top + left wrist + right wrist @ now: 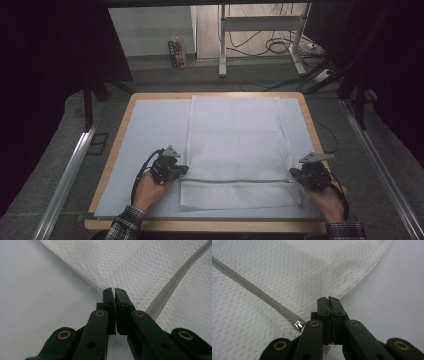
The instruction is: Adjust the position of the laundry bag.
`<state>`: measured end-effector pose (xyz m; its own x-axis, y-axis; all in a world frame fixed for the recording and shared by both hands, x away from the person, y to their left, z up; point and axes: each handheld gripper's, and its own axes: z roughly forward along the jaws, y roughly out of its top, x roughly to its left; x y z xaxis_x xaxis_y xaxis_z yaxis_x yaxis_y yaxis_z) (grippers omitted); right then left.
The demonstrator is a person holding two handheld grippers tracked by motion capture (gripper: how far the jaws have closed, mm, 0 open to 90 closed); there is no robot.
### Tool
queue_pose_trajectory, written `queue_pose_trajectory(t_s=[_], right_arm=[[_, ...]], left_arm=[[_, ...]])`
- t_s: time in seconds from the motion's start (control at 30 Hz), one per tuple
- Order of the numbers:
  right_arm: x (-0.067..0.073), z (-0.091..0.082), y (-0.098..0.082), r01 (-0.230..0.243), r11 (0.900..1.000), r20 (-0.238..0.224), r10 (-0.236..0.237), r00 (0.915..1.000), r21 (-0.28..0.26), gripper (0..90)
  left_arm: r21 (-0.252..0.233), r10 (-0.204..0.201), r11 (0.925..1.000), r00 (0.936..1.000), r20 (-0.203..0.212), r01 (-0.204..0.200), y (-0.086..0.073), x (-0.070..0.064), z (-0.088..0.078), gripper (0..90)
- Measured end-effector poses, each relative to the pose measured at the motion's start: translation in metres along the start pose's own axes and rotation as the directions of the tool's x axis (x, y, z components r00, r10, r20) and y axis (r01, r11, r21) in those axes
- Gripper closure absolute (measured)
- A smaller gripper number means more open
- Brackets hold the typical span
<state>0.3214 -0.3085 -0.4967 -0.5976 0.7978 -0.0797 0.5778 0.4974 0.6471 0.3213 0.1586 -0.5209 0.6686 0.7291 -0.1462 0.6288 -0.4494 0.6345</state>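
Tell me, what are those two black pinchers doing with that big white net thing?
A person holds a pincher in each hand. The left gripper is shut on the left edge of a white mesh bag, and the right gripper is shut on its right edge, close to the zipper. The bag lies on a table covered by a pale sheet, with its near part folded over.

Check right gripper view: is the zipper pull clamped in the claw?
No, the zipper pull lies left of the right claw, which pinches the mesh bag edge.

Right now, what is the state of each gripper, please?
Left gripper: closed on the left edge of the white mesh bag.
Right gripper: closed on the bag's right edge, beside the zipper pull.
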Motion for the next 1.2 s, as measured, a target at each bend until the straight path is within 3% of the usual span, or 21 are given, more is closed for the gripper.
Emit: queue_pose_trajectory(t_s=[0.27, 0.77, 1.2], right_arm=[[0.014, 0.000, 0.005, 0.042, 0.999, -0.043, -0.042, 0.9982, -0.010, 87.6], [0.049, 0.000, 0.012, 0.121, 0.992, -0.118, -0.123, 0.9854, -0.021, 87.6], [0.052, 0.002, 0.007, 0.138, 0.990, -0.147, -0.135, 0.9799, 0.009, 87.1]], left_arm=[[0.016, -0.002, 0.9999, 0.9991, -0.042, 0.003, -0.017, -0.001, -0.014, 88.4], [0.002, -0.063, 0.9980, 0.9950, -0.078, 0.064, -0.049, 0.006, -0.038, 87.7], [0.022, -0.064, 0.9976, 0.9945, -0.082, 0.066, -0.053, 0.006, -0.035, 86.5]])
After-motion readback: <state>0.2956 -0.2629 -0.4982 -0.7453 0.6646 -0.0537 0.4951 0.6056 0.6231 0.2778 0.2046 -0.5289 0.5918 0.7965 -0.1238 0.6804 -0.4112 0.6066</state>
